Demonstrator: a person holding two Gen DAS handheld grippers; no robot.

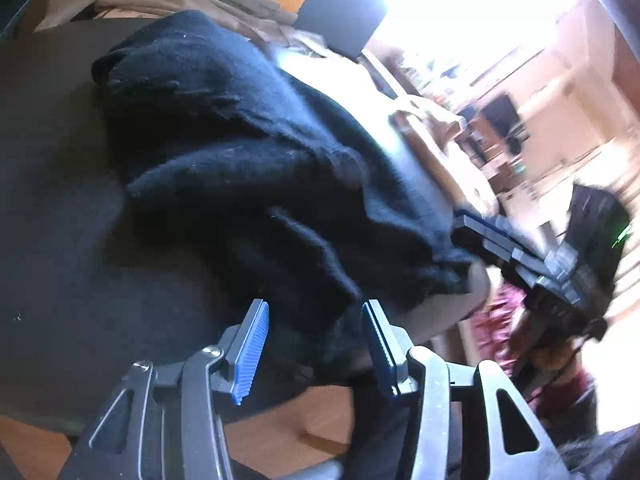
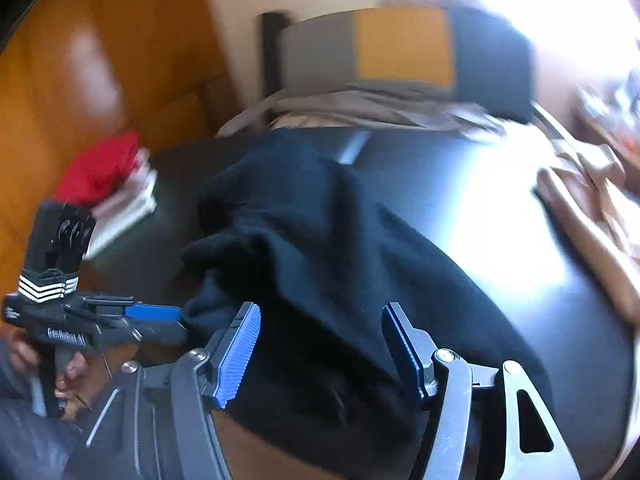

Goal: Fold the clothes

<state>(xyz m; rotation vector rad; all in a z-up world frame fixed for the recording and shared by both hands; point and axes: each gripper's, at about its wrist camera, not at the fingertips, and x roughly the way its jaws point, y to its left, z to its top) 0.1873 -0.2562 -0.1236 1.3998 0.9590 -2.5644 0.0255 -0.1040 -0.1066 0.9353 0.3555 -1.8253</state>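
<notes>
The left gripper (image 1: 316, 344) stands with its blue-padded jaws spread, nothing pinched between them; the right gripper (image 2: 320, 350) is likewise spread and empty. Both views are motion-blurred, and the near edge of the black garment (image 2: 340, 248) is hidden behind the fingers. The garment lies crumpled in thick folds on the dark table (image 2: 460, 184). Beige clothes (image 2: 380, 104) lie behind it.
</notes>
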